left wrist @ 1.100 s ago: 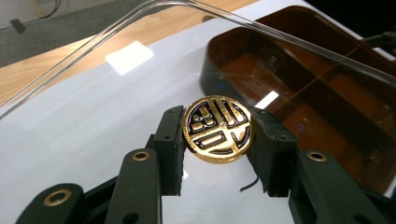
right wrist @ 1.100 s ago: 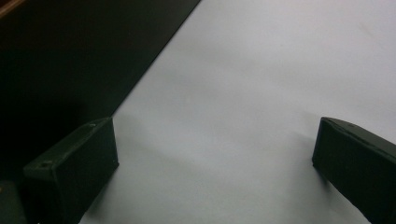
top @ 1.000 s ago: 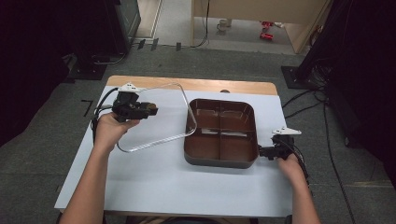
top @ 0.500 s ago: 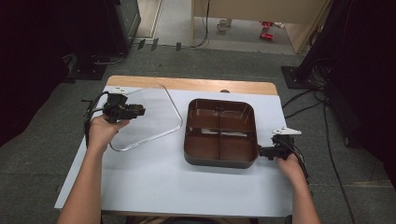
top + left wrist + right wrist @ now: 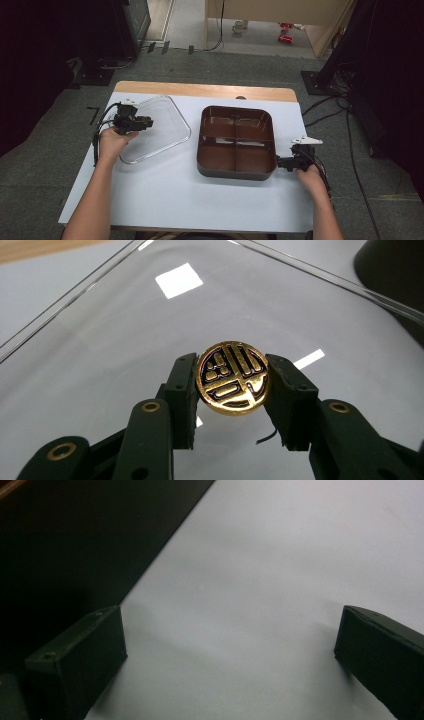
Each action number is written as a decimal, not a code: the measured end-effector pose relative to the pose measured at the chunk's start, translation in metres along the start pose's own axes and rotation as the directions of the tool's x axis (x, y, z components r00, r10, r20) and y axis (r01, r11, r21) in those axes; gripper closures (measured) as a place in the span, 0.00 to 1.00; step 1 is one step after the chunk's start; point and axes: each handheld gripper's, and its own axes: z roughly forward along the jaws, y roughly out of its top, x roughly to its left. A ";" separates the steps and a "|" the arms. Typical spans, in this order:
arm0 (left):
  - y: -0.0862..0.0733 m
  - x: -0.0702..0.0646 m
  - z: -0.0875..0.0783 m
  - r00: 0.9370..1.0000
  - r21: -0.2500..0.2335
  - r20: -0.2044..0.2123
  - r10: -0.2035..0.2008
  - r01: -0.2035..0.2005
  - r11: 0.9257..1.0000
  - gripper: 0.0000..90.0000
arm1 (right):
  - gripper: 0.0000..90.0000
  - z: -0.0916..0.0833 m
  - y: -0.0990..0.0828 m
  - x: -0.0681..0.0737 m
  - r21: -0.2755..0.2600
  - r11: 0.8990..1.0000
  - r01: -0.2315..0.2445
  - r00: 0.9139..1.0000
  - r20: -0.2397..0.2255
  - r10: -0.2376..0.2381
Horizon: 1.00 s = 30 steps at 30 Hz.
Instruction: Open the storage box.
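Slip risk: clear lid (image 5: pixel 155 129) was held by the left gripper (image 5: pixel 234 385) only via its gold round knob (image 5: pixel 233 377), pinched edge-on btwn jaws; smooth metal on hard pads, so lid could pivot/drop. Lid sat at 9 o'clock of the brown 4-compartment tray (image 5: pixel 237 171), glossy plastic, rounded corners. Right gripper (image 5: pixel 230 645) was spread wide, nothing held, on the white table (image 5: pixel 165 195) beside the tray's rim.

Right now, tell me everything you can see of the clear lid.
The clear lid is a see-through, plastic-looking cover with rounded corners and a raised rim, skewed to the table's edges. It lies left of the brown tray, apart from it. A round gold knob with a dark pattern sits at its middle, and the left claw is shut on that knob. Ceiling lights glint on its surface. Whether it fully rests on the white table cannot be told.
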 end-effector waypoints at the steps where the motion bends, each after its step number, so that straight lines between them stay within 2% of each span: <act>1: -0.001 0.000 0.002 1.000 0.006 -0.005 0.000 0.000 1.000 0.66 | 0.00 0.000 0.000 0.000 0.000 1.000 0.001 1.000 0.000 -0.001; 7: -0.005 0.003 0.013 1.000 0.026 -0.005 -0.004 0.004 1.000 0.66 | 0.00 0.000 0.000 0.000 0.000 1.000 0.000 1.000 0.000 0.000; 12: -0.007 0.003 0.020 0.999 0.041 -0.030 0.018 -0.017 0.999 0.66 | 0.00 0.000 0.000 0.000 0.000 1.000 0.001 1.000 0.000 -0.001; 16: -0.008 0.003 0.020 0.999 0.031 -0.029 0.016 -0.015 0.999 0.66 | 0.00 0.000 0.000 0.000 0.000 1.000 0.000 1.000 0.000 0.000; 20: -0.009 0.003 0.020 1.000 0.025 -0.021 -0.005 0.006 1.000 0.65 | 0.00 0.000 0.000 0.000 0.000 1.000 0.000 1.000 0.000 0.000; 23: -0.008 0.003 0.019 1.000 0.023 -0.007 -0.029 0.029 0.999 0.58 | 0.00 0.000 0.000 0.000 0.000 1.000 0.000 1.000 0.000 0.000; 26: -0.005 0.000 0.014 1.000 0.018 -0.026 -0.011 0.011 1.000 0.52 | 0.00 0.000 0.000 0.000 0.000 1.000 0.000 1.000 0.001 0.000; 30: -0.001 -0.005 0.005 1.000 0.004 -0.030 0.001 -0.001 1.000 0.48 | 0.00 0.000 0.000 0.000 0.000 1.000 0.000 1.000 0.001 0.000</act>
